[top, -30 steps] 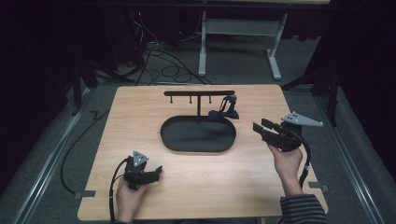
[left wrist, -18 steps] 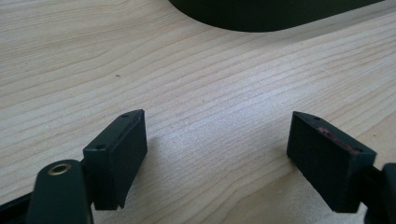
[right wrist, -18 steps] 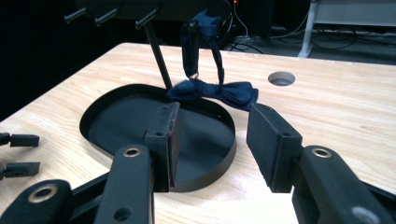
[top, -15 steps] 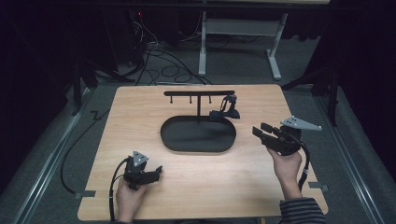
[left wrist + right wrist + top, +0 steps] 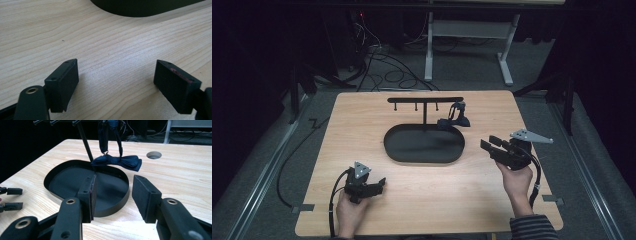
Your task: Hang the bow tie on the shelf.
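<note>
A black oval tray (image 5: pixel 422 147) lies mid-table, with a black T-shaped stand (image 5: pixel 425 100) rising from its far edge. A dark blue bow tie (image 5: pixel 455 120) hangs by its strap from the bar's right end, and its bow (image 5: pixel 117 161) rests over the tray's rim. My right gripper (image 5: pixel 488 142) hovers just right of the tray, open and pointing at it; its empty jaws (image 5: pixel 113 195) frame the tray (image 5: pixel 75 185). My left gripper (image 5: pixel 381 185) rests low near the front left, open with bare wood between its jaws (image 5: pixel 117 82).
The tray's rim (image 5: pixel 145 8) lies beyond the left jaws. A round hole (image 5: pixel 153 155) pierces the tabletop past the bow tie. Cables trail from both grippers. The left gripper's fingertips (image 5: pixel 11 198) are visible at the far left of the right gripper view.
My right gripper has drifted slightly toward the tray and the near edge. The left gripper has stayed still.
</note>
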`<state>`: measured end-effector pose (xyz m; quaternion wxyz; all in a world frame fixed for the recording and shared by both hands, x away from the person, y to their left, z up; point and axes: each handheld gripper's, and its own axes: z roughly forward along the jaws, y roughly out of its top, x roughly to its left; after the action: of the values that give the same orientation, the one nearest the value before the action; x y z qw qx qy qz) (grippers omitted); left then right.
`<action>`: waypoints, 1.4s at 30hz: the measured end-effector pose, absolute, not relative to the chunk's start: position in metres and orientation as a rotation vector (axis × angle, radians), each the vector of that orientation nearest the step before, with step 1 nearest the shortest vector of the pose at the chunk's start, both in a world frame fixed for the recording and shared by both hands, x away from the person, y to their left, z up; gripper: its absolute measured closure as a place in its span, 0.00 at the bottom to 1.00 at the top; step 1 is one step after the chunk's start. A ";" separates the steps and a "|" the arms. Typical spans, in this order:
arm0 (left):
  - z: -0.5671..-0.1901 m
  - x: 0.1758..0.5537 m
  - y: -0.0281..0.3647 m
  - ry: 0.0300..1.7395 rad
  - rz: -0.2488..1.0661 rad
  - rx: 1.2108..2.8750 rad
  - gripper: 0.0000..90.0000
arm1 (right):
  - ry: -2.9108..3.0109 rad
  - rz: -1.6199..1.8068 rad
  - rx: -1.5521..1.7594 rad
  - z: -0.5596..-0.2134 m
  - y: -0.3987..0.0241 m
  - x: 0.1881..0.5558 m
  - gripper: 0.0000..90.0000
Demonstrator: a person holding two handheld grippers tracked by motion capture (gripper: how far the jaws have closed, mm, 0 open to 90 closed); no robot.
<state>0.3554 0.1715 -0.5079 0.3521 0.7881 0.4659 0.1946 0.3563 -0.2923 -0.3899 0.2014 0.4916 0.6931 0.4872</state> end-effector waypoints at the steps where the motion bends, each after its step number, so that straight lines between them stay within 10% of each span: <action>1: -0.508 0.355 0.172 1.205 0.504 2.040 0.23 | 1.937 1.361 1.379 -0.390 -0.292 0.356 0.63; 42: -0.508 0.355 0.171 1.206 0.504 2.040 0.23 | 2.005 1.358 1.418 -0.429 -0.276 0.354 0.65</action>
<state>0.3554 0.1714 -0.5079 0.3518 0.7881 0.4660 0.1947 0.3537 -0.2759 -0.4295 0.1668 0.4982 0.7044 0.4772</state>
